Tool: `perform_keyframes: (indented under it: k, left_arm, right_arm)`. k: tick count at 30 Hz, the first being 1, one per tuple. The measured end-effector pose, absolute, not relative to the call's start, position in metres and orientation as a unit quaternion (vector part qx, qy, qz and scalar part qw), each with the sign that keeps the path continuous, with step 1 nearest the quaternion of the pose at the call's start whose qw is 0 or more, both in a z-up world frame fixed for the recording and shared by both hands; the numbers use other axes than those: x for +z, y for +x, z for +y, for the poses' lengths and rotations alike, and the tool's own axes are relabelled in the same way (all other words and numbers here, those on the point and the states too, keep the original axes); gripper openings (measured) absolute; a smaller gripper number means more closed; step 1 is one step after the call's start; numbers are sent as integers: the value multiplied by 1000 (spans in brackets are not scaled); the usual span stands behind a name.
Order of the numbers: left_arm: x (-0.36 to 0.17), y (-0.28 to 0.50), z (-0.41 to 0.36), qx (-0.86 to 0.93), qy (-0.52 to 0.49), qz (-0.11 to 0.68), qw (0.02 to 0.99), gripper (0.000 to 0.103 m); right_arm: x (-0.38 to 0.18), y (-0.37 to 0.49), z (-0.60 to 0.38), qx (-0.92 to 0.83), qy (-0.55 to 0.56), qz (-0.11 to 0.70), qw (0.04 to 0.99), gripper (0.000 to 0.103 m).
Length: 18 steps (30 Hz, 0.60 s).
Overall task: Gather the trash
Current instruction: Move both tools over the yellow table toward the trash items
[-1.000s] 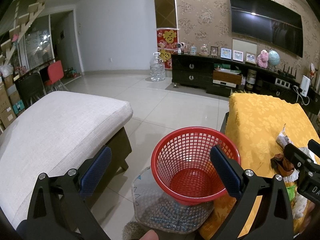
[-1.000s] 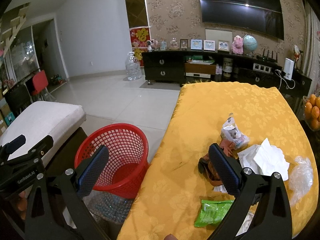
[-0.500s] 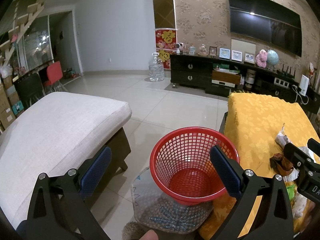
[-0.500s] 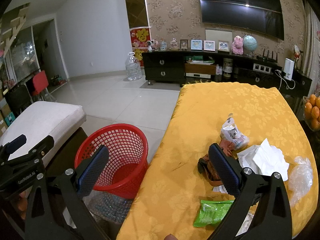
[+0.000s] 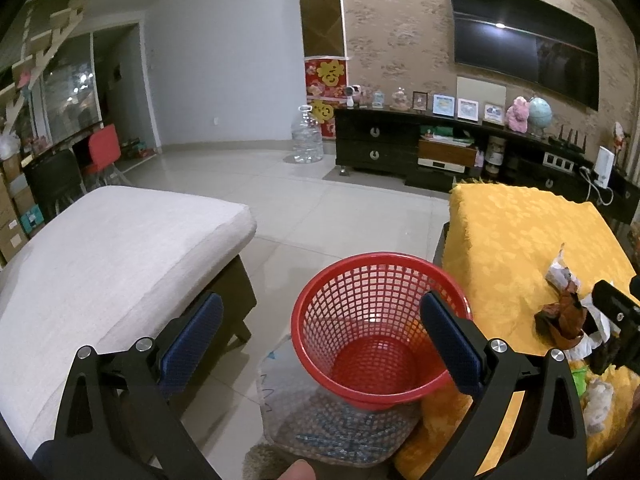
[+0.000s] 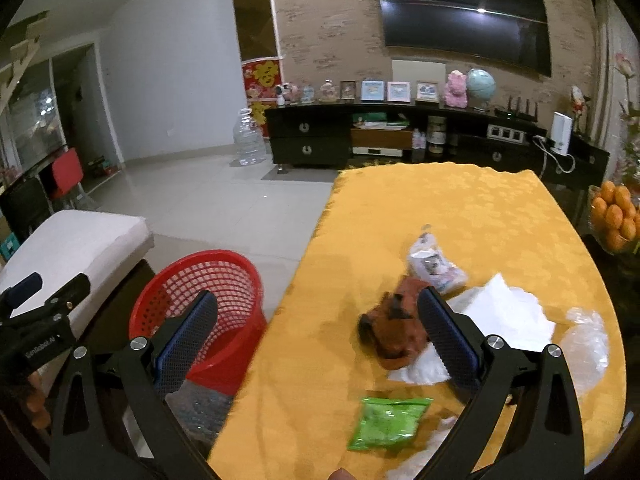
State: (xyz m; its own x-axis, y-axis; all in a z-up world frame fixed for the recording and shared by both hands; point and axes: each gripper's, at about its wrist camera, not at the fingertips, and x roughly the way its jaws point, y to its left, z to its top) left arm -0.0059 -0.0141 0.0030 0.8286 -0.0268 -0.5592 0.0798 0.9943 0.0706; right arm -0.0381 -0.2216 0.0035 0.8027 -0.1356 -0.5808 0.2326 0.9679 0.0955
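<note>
Lettering "GenRobot.AI" marks the left gripper [image 6: 24,296].

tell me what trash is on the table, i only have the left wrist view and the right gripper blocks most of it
Observer: In the right wrist view, a green snack packet lies nearest the camera on the yellow tablecloth.
Operator: anything past the brown wrapper
Observer: Yes. Beyond the brown wrapper lies a small white printed packet; to the right of both lie white tissue and a clear plastic bag.
Operator: is the right gripper holding anything
Observer: No. The right gripper is open and empty, its right finger in front of the brown wrapper.
Operator: anything else out of my view
Observer: A bowl of oranges at the right wrist view's far right edge, off the table.
</note>
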Motion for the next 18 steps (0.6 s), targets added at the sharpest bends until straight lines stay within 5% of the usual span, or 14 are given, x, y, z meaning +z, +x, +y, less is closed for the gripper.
perform_keyframes:
  k: [18]
  left_arm:
    - [1,-13,-52,-83,66,289,951,95]
  right_arm:
    - [-38,-106,-285,-166,113,360,911,97]
